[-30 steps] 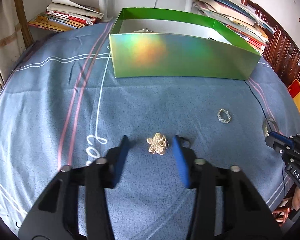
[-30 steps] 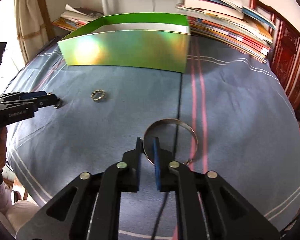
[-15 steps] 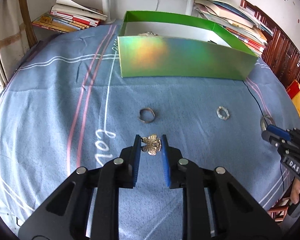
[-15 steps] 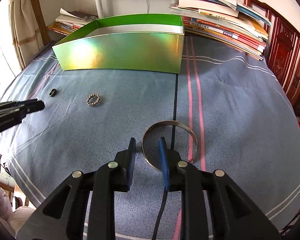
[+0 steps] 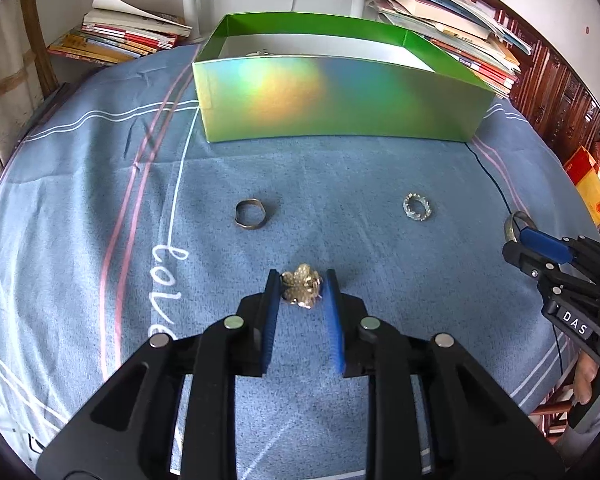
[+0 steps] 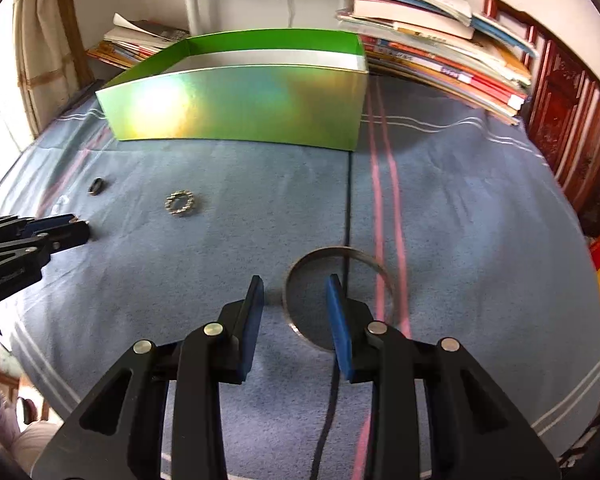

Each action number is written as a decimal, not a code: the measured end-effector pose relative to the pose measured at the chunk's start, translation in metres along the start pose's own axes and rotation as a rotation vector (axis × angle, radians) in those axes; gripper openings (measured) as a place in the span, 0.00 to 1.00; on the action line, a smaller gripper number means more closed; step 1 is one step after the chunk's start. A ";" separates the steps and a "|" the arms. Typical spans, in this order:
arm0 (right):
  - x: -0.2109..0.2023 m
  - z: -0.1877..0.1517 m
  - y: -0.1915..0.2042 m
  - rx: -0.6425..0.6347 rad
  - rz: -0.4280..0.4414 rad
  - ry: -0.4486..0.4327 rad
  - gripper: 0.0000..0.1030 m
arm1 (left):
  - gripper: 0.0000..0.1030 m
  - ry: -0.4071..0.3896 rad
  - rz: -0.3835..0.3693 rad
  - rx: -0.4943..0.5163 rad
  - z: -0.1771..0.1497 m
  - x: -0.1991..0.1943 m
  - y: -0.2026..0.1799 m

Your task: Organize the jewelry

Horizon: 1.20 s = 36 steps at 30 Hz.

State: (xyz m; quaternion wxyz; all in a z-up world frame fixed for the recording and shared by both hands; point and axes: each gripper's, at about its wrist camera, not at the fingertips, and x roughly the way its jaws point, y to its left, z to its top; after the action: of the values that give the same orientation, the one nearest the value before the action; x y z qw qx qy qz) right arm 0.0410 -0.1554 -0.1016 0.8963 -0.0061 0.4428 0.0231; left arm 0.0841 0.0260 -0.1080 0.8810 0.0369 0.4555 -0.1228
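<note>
My left gripper [image 5: 301, 280] is shut on a gold flower brooch [image 5: 301, 289] and holds it just above the blue cloth. A dark ring [image 5: 251, 214] and a beaded silver ring [image 5: 418, 207] lie beyond it. My right gripper [image 6: 294, 289] is open, its fingers straddling the left rim of a silver bangle [image 6: 338, 296] that lies flat on the cloth. The beaded ring [image 6: 179, 202] and dark ring [image 6: 96, 186] also show in the right wrist view. The green box [image 5: 340, 84] stands open at the back.
Stacks of books [image 6: 440, 52] lie behind and right of the box [image 6: 240, 96]. A black cable [image 6: 346, 216] runs across the cloth under the bangle. The left gripper's tip [image 6: 60, 232] shows at the left; the right gripper's tip [image 5: 540, 244] shows at the right.
My left gripper closed on the brooch and lifted it back from the dark ring. My right gripper, shut at the bangle's rim, opened wide around it.
</note>
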 end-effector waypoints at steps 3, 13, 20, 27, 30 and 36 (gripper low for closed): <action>0.001 0.002 0.002 0.001 -0.009 0.000 0.32 | 0.35 -0.010 0.027 -0.001 -0.003 0.000 -0.003; 0.002 0.003 0.003 0.024 -0.022 0.001 0.32 | 0.44 -0.026 0.011 -0.003 -0.004 -0.001 -0.007; 0.002 0.002 0.002 0.033 -0.013 0.001 0.32 | 0.44 -0.026 0.016 0.002 -0.005 -0.001 -0.010; -0.001 0.000 0.010 -0.005 0.019 -0.002 0.15 | 0.45 -0.025 0.017 0.002 -0.003 -0.002 -0.010; -0.003 -0.001 0.018 -0.041 0.028 -0.001 0.06 | 0.46 -0.025 0.018 0.006 -0.003 -0.002 -0.012; -0.007 -0.005 0.021 -0.057 0.041 0.005 0.07 | 0.49 -0.025 0.019 0.011 -0.003 -0.003 -0.013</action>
State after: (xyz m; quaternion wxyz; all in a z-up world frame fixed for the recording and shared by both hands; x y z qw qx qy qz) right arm 0.0321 -0.1350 -0.0989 0.8940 -0.0227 0.4442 0.0542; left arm 0.0769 0.0146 -0.1069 0.8876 0.0444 0.4432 -0.1172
